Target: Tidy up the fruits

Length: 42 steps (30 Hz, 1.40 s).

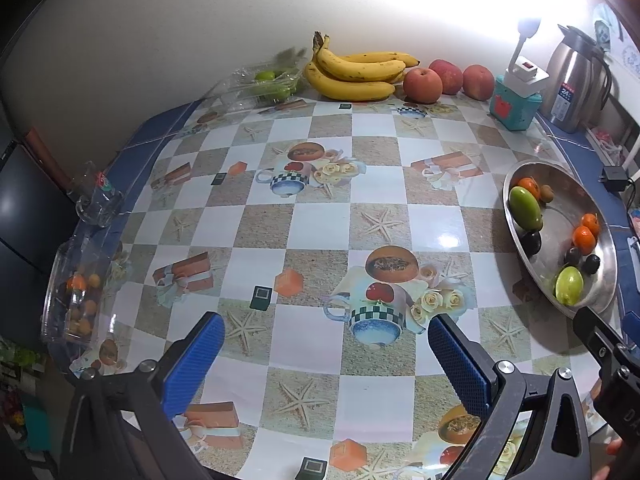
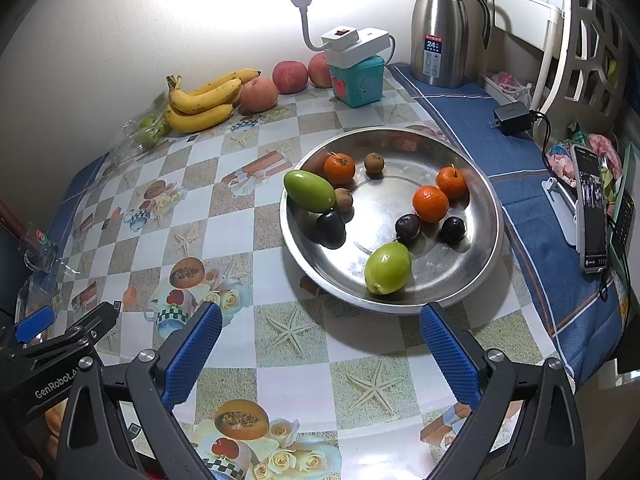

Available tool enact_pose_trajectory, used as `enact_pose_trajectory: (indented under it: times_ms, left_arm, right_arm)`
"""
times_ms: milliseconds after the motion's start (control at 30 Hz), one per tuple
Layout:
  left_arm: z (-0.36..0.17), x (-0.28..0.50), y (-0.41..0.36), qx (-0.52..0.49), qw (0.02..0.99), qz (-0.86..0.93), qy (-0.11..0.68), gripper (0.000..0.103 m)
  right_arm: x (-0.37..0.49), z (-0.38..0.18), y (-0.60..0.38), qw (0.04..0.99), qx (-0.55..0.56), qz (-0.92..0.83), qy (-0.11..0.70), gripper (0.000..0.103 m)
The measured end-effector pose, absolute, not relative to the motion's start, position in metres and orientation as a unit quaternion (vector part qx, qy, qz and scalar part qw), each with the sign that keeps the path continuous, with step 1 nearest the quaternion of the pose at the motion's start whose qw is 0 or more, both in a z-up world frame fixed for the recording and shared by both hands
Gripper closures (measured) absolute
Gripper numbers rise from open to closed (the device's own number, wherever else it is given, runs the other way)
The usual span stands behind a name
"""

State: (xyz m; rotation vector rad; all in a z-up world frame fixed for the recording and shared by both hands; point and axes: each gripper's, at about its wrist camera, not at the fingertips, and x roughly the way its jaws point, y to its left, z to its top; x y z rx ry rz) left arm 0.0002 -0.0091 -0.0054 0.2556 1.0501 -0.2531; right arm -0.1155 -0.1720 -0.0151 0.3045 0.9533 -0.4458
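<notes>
A steel bowl (image 2: 472,184) holds two green fruits (image 2: 309,190), three small oranges (image 2: 430,203), dark plums (image 2: 407,227) and small brown fruits (image 2: 374,163). It also shows at the right of the left wrist view (image 1: 560,176). Bananas (image 1: 352,69) and three red apples (image 1: 422,85) lie by the far wall. A clear box of small fruits (image 1: 76,296) sits at the table's left edge. My left gripper (image 1: 326,356) is open and empty over the table. My right gripper (image 2: 320,348) is open and empty just before the bowl.
A clear pack of green fruits (image 1: 268,82) lies left of the bananas. A teal box with a white power strip (image 2: 358,76), a steel thermos (image 2: 440,28), a charger (image 2: 512,118) and a phone on a stand (image 2: 590,208) stand at the right. A glass (image 1: 94,200) sits at the left edge.
</notes>
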Motion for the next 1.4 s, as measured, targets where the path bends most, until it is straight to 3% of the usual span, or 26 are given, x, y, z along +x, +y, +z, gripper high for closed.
enact_pose_trajectory:
  times_ms: [1400]
  left_arm:
    - [-0.0042, -0.0018, -0.0116, 0.146, 0.852, -0.103, 0.493, 0.000]
  right_arm:
    - [-0.1160, -0.0172, -0.1746, 0.853, 0.146, -0.210, 0.455, 0.004]
